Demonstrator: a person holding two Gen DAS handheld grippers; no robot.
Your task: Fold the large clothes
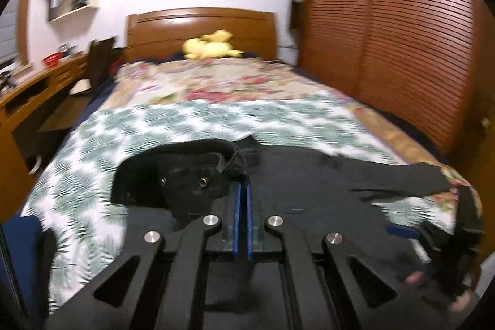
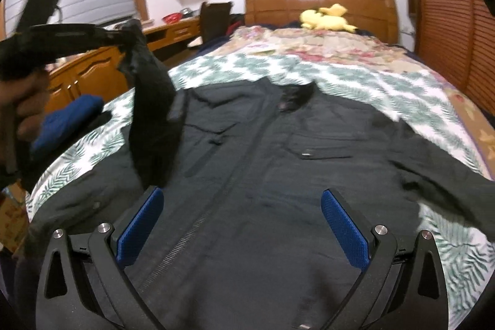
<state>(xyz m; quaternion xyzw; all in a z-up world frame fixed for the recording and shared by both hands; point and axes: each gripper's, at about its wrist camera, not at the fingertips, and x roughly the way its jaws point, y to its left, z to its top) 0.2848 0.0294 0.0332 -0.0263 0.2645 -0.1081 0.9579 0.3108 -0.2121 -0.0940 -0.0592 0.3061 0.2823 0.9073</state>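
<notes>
The left gripper (image 1: 243, 190) clamps the black jacket's (image 2: 263, 144) sleeve cuff (image 1: 173, 175), lifted off the bed (image 2: 355, 76); the right gripper (image 2: 241, 206) hovers, jaws apart

Dark zippered jacket (image 2: 247, 163) spread front-up on bed, one sleeve (image 2: 153, 119) lifted.

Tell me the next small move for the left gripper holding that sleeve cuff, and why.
Probably carry the sleeve cuff across onto the jacket's chest. The left gripper is shut on the cuff and lifted, the sleeve hangs free, and the jacket lies zipped and flat on the bedspread. The right gripper is open, holding nothing.
</notes>
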